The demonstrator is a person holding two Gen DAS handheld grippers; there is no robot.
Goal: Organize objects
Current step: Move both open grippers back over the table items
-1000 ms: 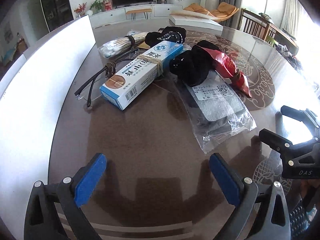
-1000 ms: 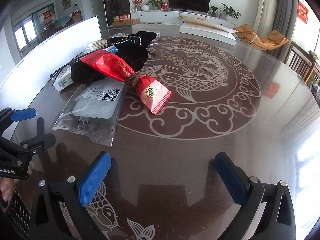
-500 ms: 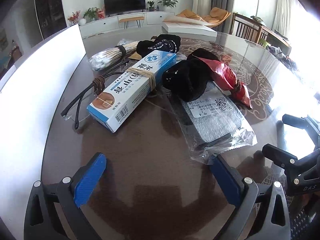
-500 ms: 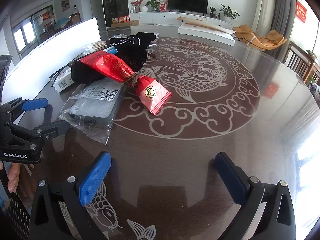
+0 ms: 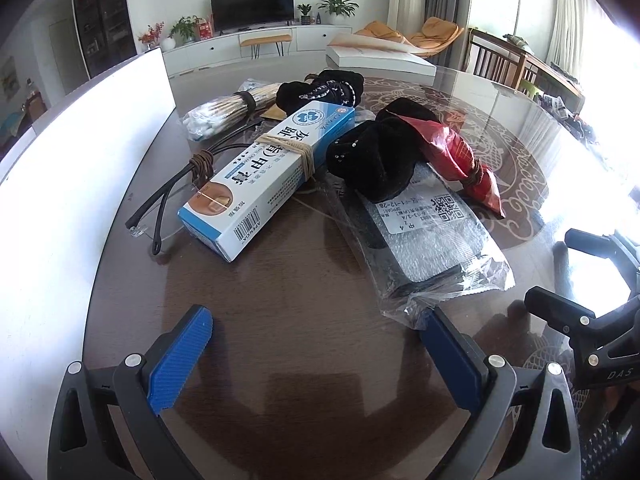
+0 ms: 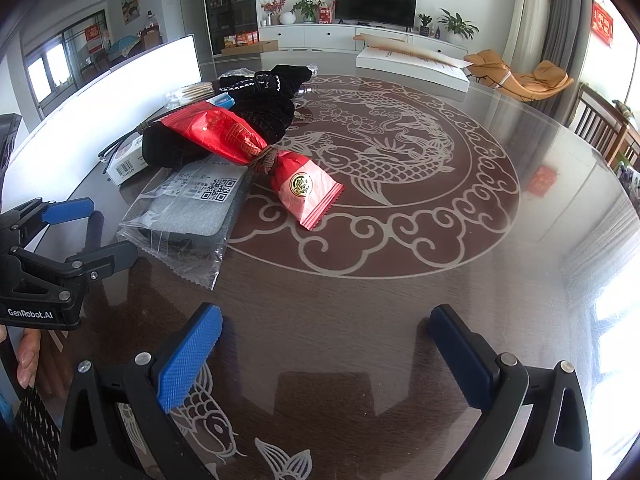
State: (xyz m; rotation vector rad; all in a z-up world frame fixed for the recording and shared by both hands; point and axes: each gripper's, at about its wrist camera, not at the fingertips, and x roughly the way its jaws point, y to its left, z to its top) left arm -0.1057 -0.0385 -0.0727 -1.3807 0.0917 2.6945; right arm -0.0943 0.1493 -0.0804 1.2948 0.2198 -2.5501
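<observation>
A heap of objects lies on a dark round table [image 5: 280, 300]. It holds a blue-and-white carton [image 5: 268, 176] bound with a rubber band, glasses [image 5: 172, 196], a bundle of cotton swabs [image 5: 224, 110], two black cloth items [image 5: 376, 156], a red packet [image 5: 460, 160] and a grey item in a clear bag [image 5: 424, 240]. My left gripper [image 5: 316, 344] is open and empty, its right fingertip at the bag's near corner. My right gripper [image 6: 324, 344] is open and empty, nearer than the red packet [image 6: 280, 164] and the bag [image 6: 192, 212]. The left gripper [image 6: 88, 236] also shows there.
A white panel [image 5: 80, 128] stands along the table's left side. A flat white box [image 5: 380, 60] lies at the far edge. The table has a fish and cloud pattern [image 6: 380, 152] at its middle. Chairs [image 6: 600, 128] stand at the right.
My left gripper has moved forward toward the heap, so the bag's corner now lies at its right fingertip. My right gripper has barely moved.
</observation>
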